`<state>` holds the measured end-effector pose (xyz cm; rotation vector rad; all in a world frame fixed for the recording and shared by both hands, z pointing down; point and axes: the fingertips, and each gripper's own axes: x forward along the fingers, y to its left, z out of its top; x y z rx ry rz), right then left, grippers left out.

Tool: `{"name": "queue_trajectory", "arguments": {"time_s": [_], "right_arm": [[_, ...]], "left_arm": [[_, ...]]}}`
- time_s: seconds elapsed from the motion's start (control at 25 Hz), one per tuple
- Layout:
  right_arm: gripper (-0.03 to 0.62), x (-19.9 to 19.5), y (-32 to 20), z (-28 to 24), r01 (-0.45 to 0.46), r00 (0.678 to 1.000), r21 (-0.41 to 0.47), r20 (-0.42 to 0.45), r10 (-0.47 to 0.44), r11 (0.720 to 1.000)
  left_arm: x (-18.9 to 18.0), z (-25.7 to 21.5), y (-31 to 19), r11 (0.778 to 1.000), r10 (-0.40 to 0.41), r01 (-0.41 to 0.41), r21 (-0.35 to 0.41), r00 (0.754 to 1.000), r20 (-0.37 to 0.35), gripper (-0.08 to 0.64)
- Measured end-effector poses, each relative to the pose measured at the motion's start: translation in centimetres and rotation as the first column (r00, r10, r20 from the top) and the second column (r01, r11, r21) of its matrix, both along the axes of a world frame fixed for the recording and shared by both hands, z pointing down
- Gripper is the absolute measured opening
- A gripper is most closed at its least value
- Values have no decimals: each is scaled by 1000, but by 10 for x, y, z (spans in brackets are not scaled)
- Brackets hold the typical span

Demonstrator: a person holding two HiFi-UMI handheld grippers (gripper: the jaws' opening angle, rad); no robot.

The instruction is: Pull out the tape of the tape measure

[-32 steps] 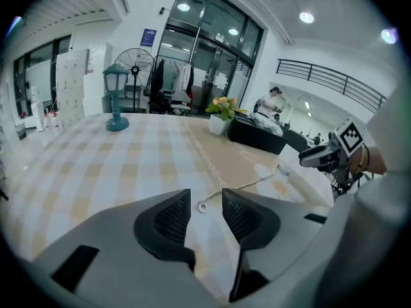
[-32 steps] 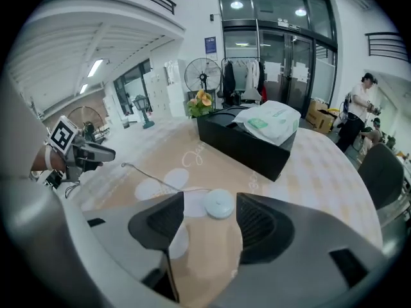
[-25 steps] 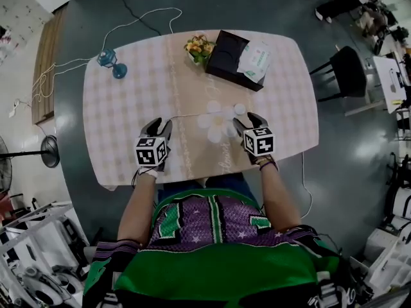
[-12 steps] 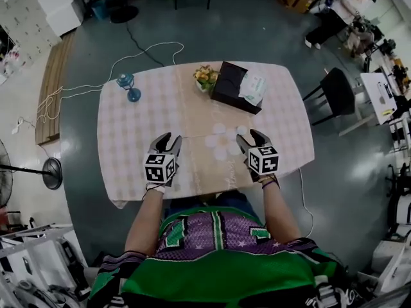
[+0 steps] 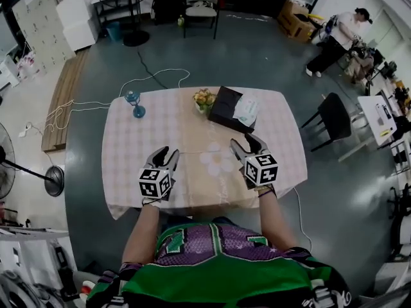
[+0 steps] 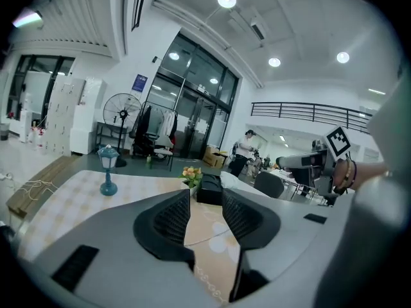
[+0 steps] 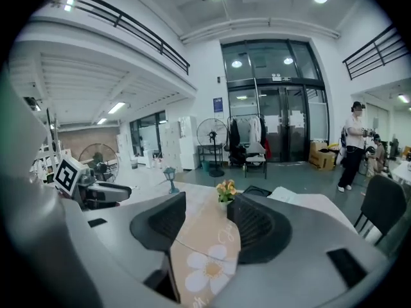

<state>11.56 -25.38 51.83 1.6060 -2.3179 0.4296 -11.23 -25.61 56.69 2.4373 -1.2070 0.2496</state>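
Observation:
No tape measure shows in any view. My left gripper (image 5: 166, 154) hangs above the near left part of the table (image 5: 128, 165), open, with only the tablecloth seen through its gap (image 6: 205, 201). My right gripper (image 5: 246, 144) is held at about the same height over the near right part, beside the white flower print (image 5: 218, 161). It is open too (image 7: 207, 210); its jaws have just been closing a little, with nothing between them. Both grippers point across the table toward its far side.
A blue lamp figure (image 5: 134, 104), a small pot of flowers (image 5: 204, 98) and a black tissue box (image 5: 230, 108) stand along the table's far edge. A black chair (image 5: 334, 117) is at the right, a white cable (image 5: 154, 79) lies on the floor, and a person (image 5: 340, 40) is far right.
Both grippers have risen off the table and now hang well above it. The head view has pulled back too, so the table looks smaller.

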Motion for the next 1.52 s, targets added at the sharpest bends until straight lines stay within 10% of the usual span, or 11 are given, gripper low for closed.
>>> {"name": "queue_trajectory", "arguments": {"time_s": [0.76, 1.52], "right_arm": [[221, 99, 150, -140, 58, 988, 294, 121, -98, 954], [190, 64, 154, -208, -21, 990, 424, 136, -41, 905]], "left_arm": [[104, -184, 151, 949, 2, 11, 315, 999, -42, 164], [35, -266, 142, 891, 32, 12, 453, 995, -90, 155]]}}
